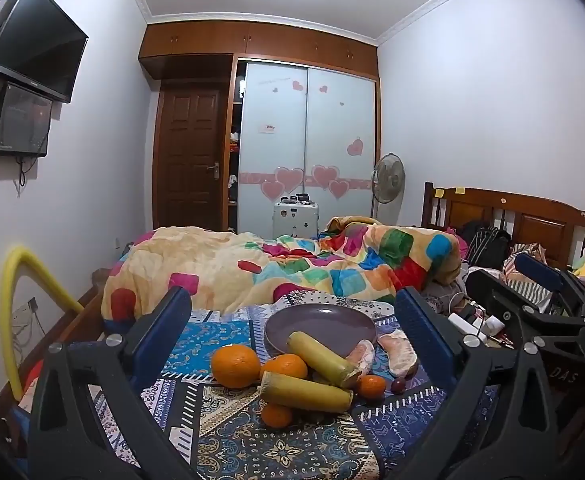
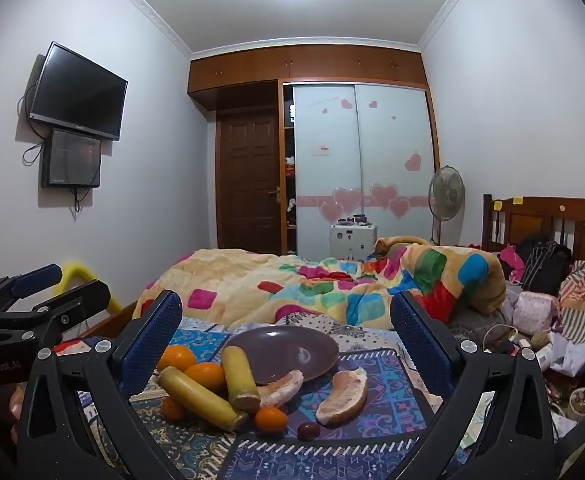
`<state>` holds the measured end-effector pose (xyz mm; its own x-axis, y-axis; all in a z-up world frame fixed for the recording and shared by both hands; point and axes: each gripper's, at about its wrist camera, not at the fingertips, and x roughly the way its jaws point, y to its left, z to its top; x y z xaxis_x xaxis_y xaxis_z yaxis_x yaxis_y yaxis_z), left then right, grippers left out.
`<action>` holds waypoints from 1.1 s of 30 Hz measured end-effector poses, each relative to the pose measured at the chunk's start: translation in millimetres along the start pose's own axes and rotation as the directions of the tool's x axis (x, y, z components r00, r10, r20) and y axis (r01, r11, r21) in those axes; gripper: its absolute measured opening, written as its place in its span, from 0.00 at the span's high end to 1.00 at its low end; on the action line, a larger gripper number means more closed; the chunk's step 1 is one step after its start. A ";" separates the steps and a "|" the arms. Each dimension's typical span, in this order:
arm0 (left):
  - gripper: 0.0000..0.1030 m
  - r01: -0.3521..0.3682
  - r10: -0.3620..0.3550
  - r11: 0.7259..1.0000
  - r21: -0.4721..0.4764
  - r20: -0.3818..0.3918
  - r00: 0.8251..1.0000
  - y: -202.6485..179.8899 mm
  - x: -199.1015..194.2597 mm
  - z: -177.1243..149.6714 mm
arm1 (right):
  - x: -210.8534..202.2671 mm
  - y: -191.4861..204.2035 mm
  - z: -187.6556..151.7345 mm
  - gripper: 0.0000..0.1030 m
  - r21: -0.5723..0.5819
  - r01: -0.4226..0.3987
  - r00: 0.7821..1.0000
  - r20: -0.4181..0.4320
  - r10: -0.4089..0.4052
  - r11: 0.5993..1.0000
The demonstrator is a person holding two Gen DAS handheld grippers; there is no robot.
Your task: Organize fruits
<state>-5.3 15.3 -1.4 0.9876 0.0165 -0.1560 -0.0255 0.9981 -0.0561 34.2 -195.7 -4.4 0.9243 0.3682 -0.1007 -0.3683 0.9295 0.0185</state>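
Observation:
A purple plate [image 1: 320,326] [image 2: 288,350] lies bare on a patterned cloth [image 1: 228,432] on the bed. In front of it is a pile of fruit: two large oranges [image 1: 235,365] [image 2: 176,358], two small ones [image 1: 371,386] [image 2: 270,419], two yellow cut stalks [image 1: 306,392] [image 2: 200,398], two peeled pomelo segments [image 1: 398,354] [image 2: 342,398] and a small dark fruit [image 1: 398,385] [image 2: 307,431]. My left gripper [image 1: 292,296] [image 2: 80,278] is open, short of the pile, with nothing between its fingers. Beside it on the right, my right gripper [image 2: 286,298] [image 1: 496,268] is also open and holds nothing.
A rumpled colourful blanket [image 1: 292,264] lies just behind the plate. To the right, chargers and cables [image 1: 476,320], bags [image 2: 544,264] and other clutter crowd the bed by the wooden headboard [image 2: 548,220]. A yellow foam tube [image 1: 12,320] arches at the left bed edge.

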 end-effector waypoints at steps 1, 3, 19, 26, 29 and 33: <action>0.00 0.002 -0.002 1.000 -0.001 0.000 1.000 1.1 -0.7 -0.1 | 2.8 5.3 -1.1 0.00 -0.001 0.000 1.000 0.000 0.000 1.000; 0.00 0.005 -0.005 1.000 -0.003 -0.001 1.000 2.2 -0.9 -0.8 | 3.5 7.3 -1.0 0.00 -0.001 0.000 1.000 0.000 0.000 1.000; 0.00 0.000 0.000 1.000 0.002 0.000 1.000 1.1 1.4 -0.8 | 1.7 11.4 2.2 0.00 -0.001 -0.006 1.000 0.003 0.006 1.000; 0.00 -0.001 0.001 1.000 0.004 0.000 1.000 0.2 1.6 -1.5 | 0.9 9.3 2.5 0.00 0.001 -0.009 1.000 0.005 0.009 1.000; 0.00 -0.001 0.001 1.000 0.004 0.000 1.000 0.2 1.8 -1.1 | 0.6 10.6 2.8 0.00 0.001 -0.009 1.000 0.007 0.009 1.000; 0.00 -0.001 0.001 1.000 0.005 0.000 1.000 0.2 1.8 -0.6 | -1.0 8.2 4.9 0.00 0.006 -0.009 1.000 0.012 0.009 1.000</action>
<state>-3.6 15.6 -2.3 0.9876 0.0174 -0.1560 -0.0257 0.9984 -0.0509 30.8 -188.4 0.7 0.9220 0.3769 -0.0887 -0.3762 0.9262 0.0253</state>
